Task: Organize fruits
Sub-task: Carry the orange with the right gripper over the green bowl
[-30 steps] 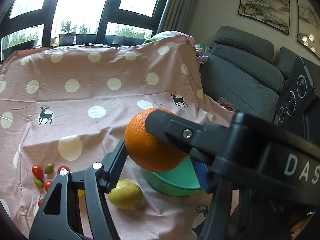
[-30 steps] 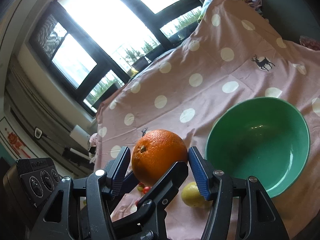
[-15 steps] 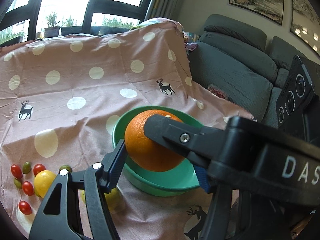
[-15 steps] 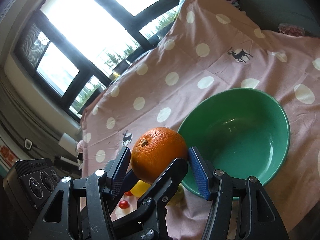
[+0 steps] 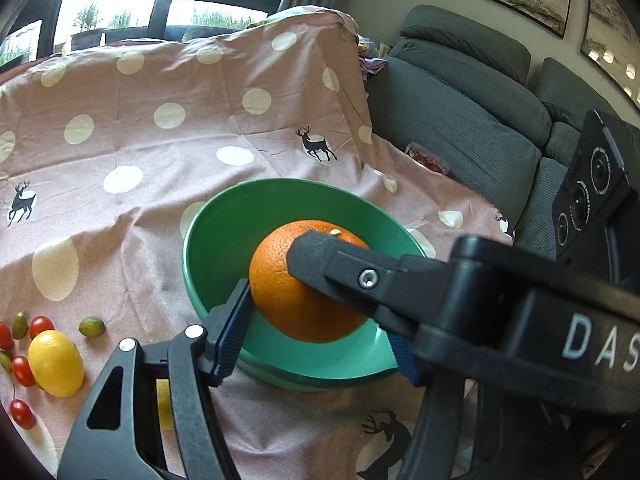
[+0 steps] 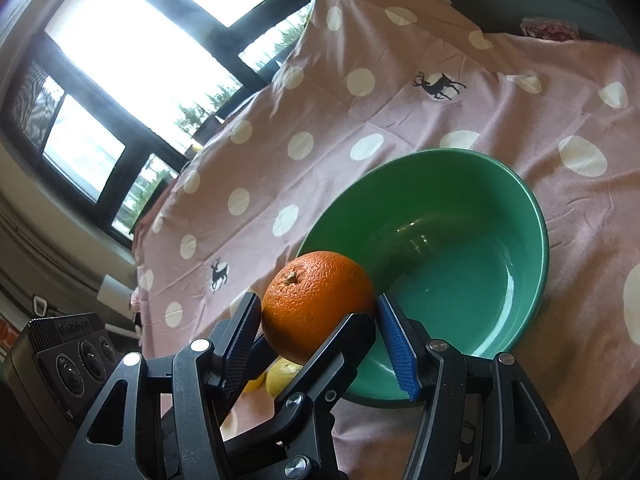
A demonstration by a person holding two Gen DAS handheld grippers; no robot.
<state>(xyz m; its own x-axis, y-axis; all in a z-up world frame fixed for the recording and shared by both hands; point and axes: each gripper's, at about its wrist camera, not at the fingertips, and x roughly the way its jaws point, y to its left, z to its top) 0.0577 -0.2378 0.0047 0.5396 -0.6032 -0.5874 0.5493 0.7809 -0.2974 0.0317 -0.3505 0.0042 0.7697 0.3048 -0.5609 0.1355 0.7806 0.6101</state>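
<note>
Orange (image 5: 304, 280) fruit sits pinched between the fingers of 2 grippers at once — left gripper (image 5: 316, 340) and right gripper (image 6: 320, 332) — above the green bowl (image 6: 536, 216); uneven release could roll it onto the cloth (image 5: 160, 160).

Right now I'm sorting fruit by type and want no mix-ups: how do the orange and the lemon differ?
The orange is deep orange and round; the lemon is yellow and oval. The orange looks larger than the lemon. The orange is gripped over the green bowl; the lemon lies on the tablecloth beside cherry tomatoes. Both are citrus.
</note>
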